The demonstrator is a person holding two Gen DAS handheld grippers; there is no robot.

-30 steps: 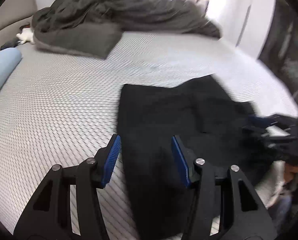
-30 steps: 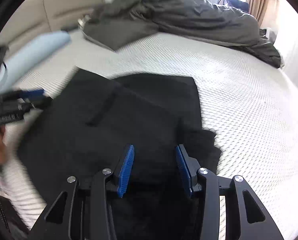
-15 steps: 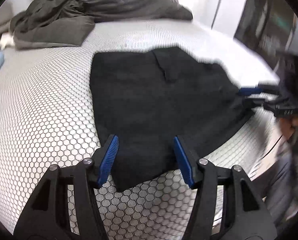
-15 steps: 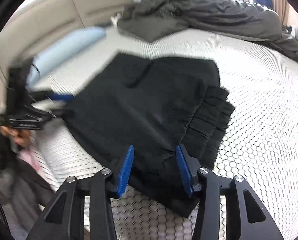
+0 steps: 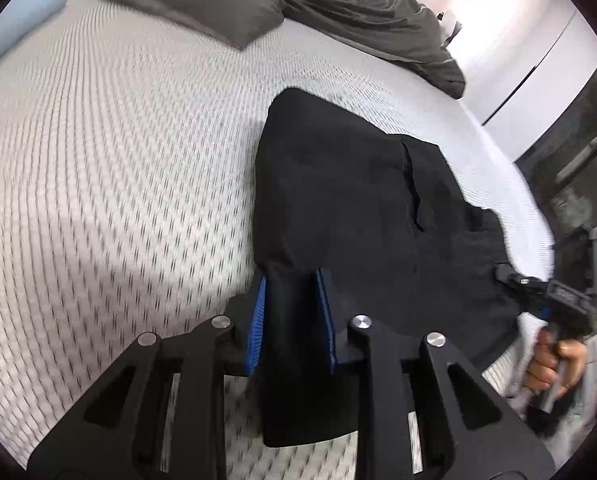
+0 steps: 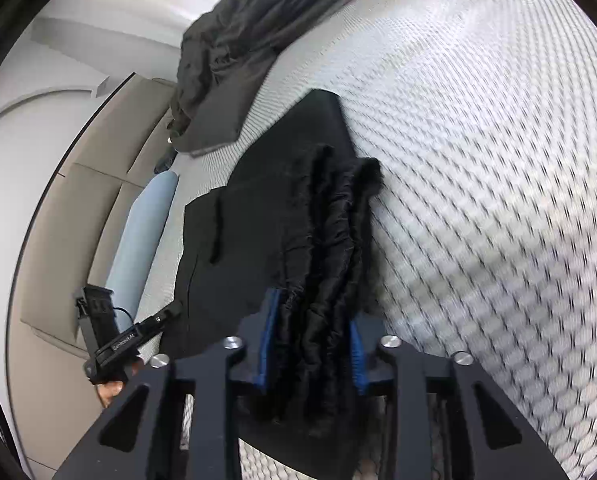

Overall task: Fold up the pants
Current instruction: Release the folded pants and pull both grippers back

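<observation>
The black pants [image 5: 362, 200] lie partly folded on the bed [image 5: 118, 160], on its white honeycomb-patterned cover, close to the near edge where the person stands. Each end of the near side of the garment is lifted off the cover by a gripper.

The left gripper [image 5: 290, 312] has just been closing, and its blue-padded fingers [image 5: 258, 320] now pinch a smooth corner of the pants between them — the cloth fills the narrow gap and hangs down below the pads. In the same view the right gripper [image 5: 538, 296] shows at the far right, gripped by a hand [image 5: 550, 360] and meeting the other end of the fabric.

The right gripper [image 6: 312, 332] has likewise just been closing; its fingers [image 6: 268, 340] clamp the gathered, ruched band of the pants [image 6: 258, 216], which bunches in thick folds between the pads. From this side the left gripper [image 6: 138, 332] appears at the lower left, touching the opposite corner of the garment.

Toward the head of the bed lie a dark grey duvet [image 5: 338, 0] in a crumpled heap and a matching pillow [image 5: 202, 4], well apart from the pants. A pale blue bolster [image 6: 142, 240] runs along the side of the bed beside the beige padded headboard [image 6: 66, 220].
</observation>
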